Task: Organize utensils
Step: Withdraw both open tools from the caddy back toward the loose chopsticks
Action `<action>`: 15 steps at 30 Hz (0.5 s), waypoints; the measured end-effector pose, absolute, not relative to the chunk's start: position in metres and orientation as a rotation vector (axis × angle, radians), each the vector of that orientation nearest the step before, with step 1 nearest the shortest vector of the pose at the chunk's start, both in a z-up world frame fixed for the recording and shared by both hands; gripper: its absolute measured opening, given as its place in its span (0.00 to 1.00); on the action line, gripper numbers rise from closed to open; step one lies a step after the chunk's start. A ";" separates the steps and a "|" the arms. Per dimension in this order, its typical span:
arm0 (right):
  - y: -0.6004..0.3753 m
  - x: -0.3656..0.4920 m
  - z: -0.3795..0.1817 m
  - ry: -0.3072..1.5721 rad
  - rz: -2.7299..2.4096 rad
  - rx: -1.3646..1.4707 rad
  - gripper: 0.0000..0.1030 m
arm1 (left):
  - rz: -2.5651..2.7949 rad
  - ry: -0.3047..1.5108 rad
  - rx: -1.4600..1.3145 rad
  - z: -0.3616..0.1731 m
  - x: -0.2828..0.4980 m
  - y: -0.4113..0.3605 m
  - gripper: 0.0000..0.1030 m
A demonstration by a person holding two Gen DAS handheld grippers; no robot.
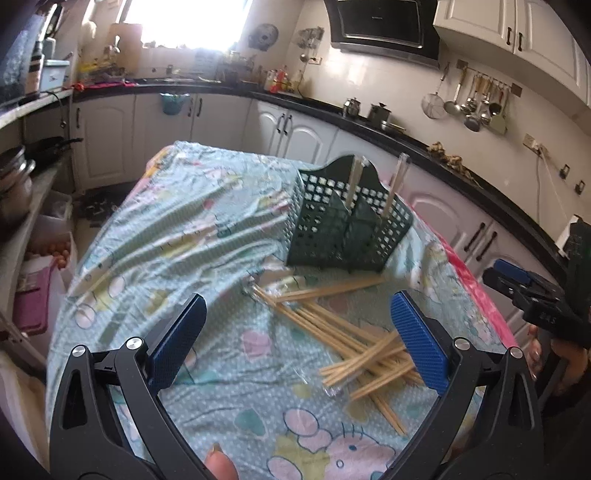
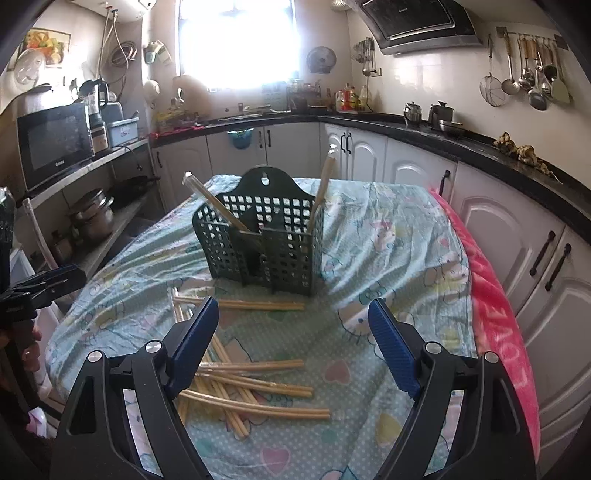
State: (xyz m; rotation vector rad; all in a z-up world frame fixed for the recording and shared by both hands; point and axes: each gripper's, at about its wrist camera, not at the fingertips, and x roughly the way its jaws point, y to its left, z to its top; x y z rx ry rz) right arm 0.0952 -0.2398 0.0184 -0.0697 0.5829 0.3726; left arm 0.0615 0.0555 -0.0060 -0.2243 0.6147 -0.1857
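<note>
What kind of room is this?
A home kitchen, most likely: ladles and spoons hang on the wall, a microwave sits on a shelf, and a range hood hangs above the black counter.

Dark green lattice basket (image 2: 264,240); pale tan chopsticks (image 2: 258,384); mint cartoon-print tablecloth (image 2: 388,236), pink towel (image 2: 495,321) at right.

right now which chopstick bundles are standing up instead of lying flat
The two wrapped pairs leaning inside the green basket; every other bundle lies loose on the cloth before it.
</note>
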 end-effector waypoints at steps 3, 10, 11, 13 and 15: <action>-0.242 0.093 0.010 0.598 0.363 -0.067 0.78 | -0.212 0.625 -0.205 -0.015 0.056 0.052 0.89; -0.243 0.091 -0.003 0.625 0.345 -0.088 0.78 | -0.251 0.660 -0.177 -0.032 0.049 0.048 0.88; -0.244 0.091 -0.005 0.628 0.342 -0.091 0.78 | -0.254 0.663 -0.177 -0.033 0.048 0.047 0.85; -0.245 0.090 -0.008 0.634 0.338 -0.090 0.78 | -0.262 0.675 -0.180 -0.036 0.048 0.046 0.82; -0.246 0.091 -0.014 0.648 0.334 -0.087 0.78 | -0.274 0.688 -0.187 -0.041 0.048 0.045 0.76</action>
